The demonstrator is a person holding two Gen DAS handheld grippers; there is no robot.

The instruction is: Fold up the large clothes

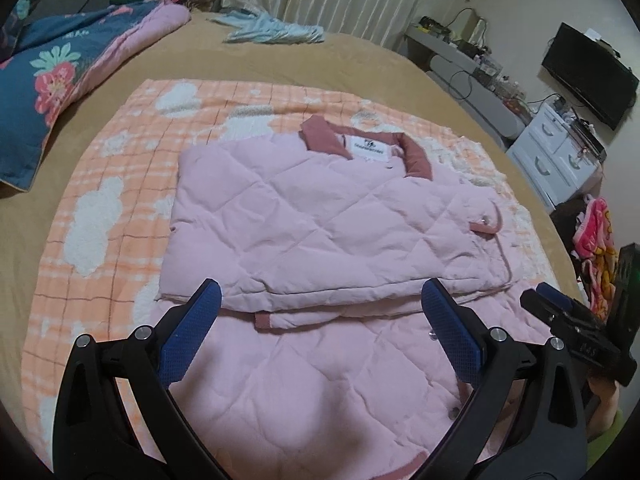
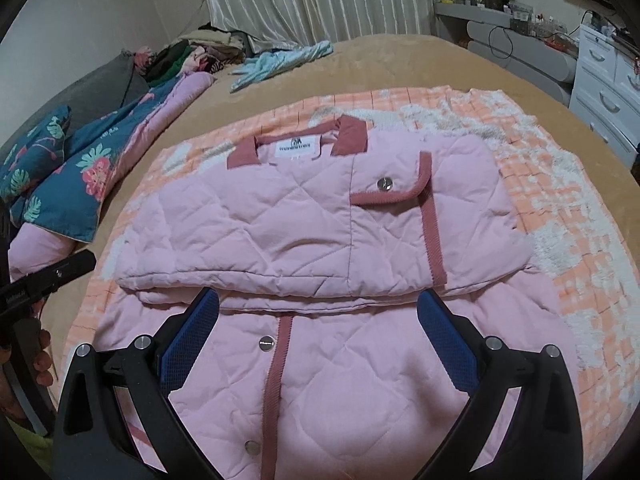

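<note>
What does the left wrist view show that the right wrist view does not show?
Only the left wrist view: the black monitor on the wall and the right gripper at its edge. Only the right wrist view: the jacket's snap placket and full pocket flap. Both: the pink quilted jacket, the orange checked blanket, each view's own open gripper.

Left gripper (image 1: 322,300) held level, jaws spread wide, nothing gripped, right gripper (image 2: 320,308) likewise spread, empty
</note>
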